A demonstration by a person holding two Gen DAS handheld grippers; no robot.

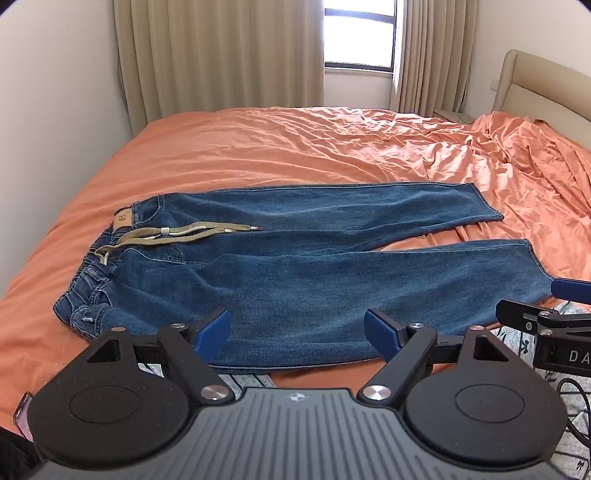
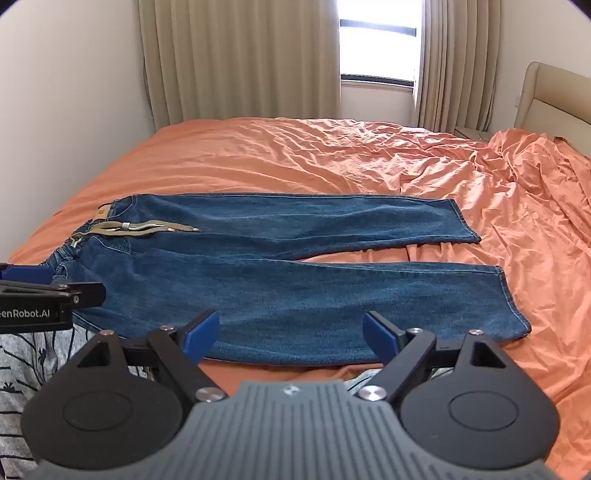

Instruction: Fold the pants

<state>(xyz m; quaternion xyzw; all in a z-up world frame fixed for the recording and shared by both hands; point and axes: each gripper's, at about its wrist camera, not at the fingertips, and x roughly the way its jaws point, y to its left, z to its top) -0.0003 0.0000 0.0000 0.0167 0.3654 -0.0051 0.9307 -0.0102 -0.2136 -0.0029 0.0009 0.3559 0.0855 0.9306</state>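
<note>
Orange-sheeted bed (image 1: 258, 147), beige curtains (image 1: 221, 55), bright window (image 1: 358, 33)

1. The jeans' (image 1: 295, 280) near edge, low in the frame, was hidden behind the left gripper (image 1: 297, 332).
2. The right gripper (image 1: 554, 317) was cut off by the right edge.
3. The waistband patch (image 1: 120, 221) print was too small to read.
4. The headboard (image 2: 554, 99) ran off the upper right.

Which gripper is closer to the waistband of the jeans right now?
Left. The left gripper hovers open over the near leg's thigh, close to the waistband. The right gripper hovers open further along that leg, toward the hem.
</note>
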